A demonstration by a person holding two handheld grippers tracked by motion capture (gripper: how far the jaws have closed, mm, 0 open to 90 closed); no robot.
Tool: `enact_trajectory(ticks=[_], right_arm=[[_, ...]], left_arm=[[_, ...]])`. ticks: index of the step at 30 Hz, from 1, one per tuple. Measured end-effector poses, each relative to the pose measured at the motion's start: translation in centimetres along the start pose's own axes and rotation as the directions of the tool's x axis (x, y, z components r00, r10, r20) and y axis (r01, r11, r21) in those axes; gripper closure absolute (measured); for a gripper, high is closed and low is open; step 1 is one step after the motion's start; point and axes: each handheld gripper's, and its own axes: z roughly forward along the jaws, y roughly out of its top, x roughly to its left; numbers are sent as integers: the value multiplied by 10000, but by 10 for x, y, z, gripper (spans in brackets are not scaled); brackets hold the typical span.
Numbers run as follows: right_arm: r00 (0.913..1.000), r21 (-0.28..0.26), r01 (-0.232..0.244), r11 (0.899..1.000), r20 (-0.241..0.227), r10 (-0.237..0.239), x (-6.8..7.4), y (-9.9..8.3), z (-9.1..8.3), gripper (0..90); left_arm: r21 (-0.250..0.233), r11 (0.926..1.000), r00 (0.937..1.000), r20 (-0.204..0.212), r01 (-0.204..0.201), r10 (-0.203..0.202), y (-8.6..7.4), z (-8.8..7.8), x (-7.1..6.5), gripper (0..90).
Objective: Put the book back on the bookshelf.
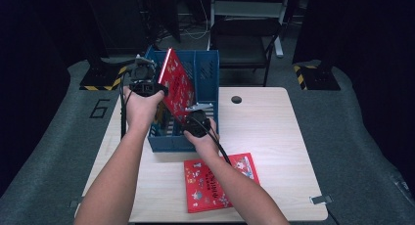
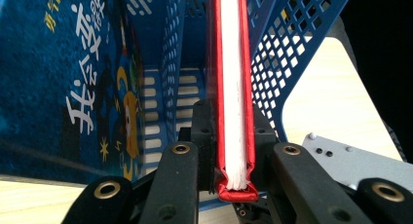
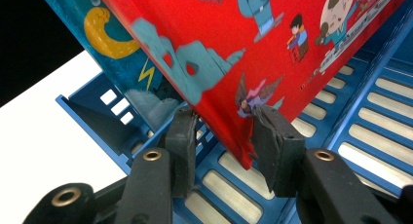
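Note:
A red picture book (image 1: 175, 85) stands tilted over the blue slotted file box (image 1: 205, 73), its upper corner leaning left. My left gripper (image 1: 163, 89) is shut on its upper edge; in the left gripper view the book's white page edge (image 2: 234, 87) runs up between the pads of that gripper (image 2: 235, 134), with the box wall (image 2: 282, 48) beside it. My right gripper (image 1: 196, 116) holds the book's lower corner (image 3: 268, 39) inside the box (image 3: 370, 87), its pads (image 3: 221, 131) against both covers. A blue book (image 2: 73, 87) stands in the neighbouring slot (image 3: 107, 34).
A second red picture book (image 1: 220, 183) lies flat on the light wooden table (image 1: 264, 127) near the front edge. A round cable hole (image 1: 236, 99) is right of the box. A dark chair (image 1: 244, 34) stands behind the table.

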Motion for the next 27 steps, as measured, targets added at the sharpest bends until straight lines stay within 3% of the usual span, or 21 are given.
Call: enact_trajectory(ticks=[27], right_arm=[[10000, 93, 59, 9999, -37, -59, 2, 12, 6, 620]], left_arm=[[309, 9995, 9998, -184, 14, -8, -13, 16, 4, 789]])
